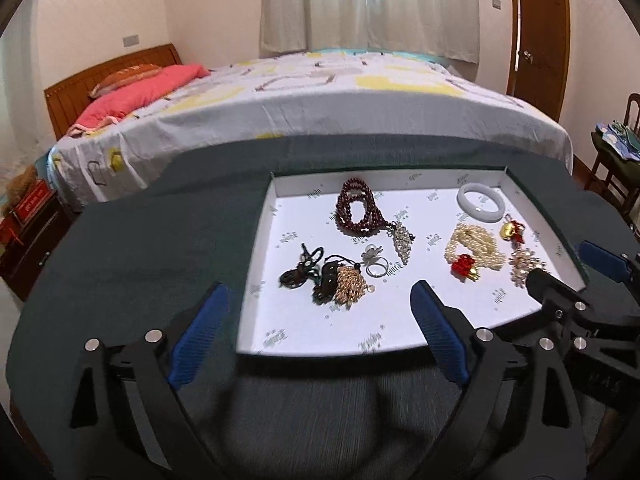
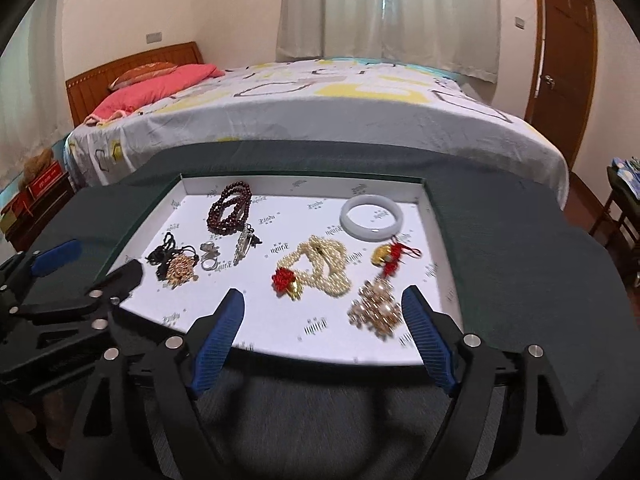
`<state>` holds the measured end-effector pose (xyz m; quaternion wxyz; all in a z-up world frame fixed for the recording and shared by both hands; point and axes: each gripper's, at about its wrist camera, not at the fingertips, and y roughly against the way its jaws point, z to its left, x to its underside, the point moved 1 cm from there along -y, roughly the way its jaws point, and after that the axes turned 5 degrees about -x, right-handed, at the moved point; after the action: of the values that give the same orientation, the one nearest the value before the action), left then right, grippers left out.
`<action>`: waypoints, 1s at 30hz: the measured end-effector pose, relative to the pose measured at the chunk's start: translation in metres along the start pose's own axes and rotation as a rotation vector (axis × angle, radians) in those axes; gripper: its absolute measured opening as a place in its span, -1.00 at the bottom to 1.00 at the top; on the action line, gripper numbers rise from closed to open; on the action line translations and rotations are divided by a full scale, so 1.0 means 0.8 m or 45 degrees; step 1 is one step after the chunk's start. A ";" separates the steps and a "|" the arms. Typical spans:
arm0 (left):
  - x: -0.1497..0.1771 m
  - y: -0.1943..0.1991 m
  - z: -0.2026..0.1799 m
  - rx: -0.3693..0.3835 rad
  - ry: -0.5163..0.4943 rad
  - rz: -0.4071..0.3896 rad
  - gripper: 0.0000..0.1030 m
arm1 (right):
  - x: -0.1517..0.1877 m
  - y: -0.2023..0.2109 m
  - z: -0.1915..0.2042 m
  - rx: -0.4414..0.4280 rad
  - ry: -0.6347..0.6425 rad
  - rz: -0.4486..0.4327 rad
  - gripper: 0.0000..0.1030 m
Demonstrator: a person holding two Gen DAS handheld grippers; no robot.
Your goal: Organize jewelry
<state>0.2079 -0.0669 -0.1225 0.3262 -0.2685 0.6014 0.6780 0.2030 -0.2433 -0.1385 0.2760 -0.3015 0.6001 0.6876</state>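
Note:
A shallow white-lined tray point(image 1: 304, 336) point(image 2: 280, 340) sits on a dark green cloth and holds jewelry. In it lie a dark red bead string point(image 1: 354, 210) point(image 2: 230, 208), a white bangle point(image 1: 480, 202) point(image 2: 370, 216), a pearl strand with a red flower point(image 1: 474, 252) point(image 2: 320, 262), a gold and red charm point(image 1: 510, 230) point(image 2: 386, 256), a gold pearl brooch point(image 1: 524, 266) point(image 2: 376, 308), a silver ring point(image 1: 376, 268) point(image 2: 209, 262), and a gold cluster on black cord point(image 1: 344, 284) point(image 2: 178, 268). My left gripper point(image 1: 320, 296) is open and empty over the tray's near left edge. My right gripper point(image 2: 322, 300) is open and empty, straddling the near right part of the tray.
The green cloth point(image 1: 140, 248) covers the table around the tray. A bed point(image 1: 312, 108) with a patterned sheet stands behind it. A wooden door point(image 1: 540, 32) is at the far right, a chair point(image 1: 616, 152) with clothes at the right edge.

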 end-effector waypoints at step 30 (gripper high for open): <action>0.006 0.233 0.055 -0.034 0.138 -0.324 0.91 | 0.002 0.208 0.039 0.023 0.077 -0.284 0.62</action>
<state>0.0635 -0.0351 -0.0006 0.3730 -0.3832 0.5701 0.6237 0.0760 -0.2337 -0.0271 0.3353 -0.3846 0.5770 0.6377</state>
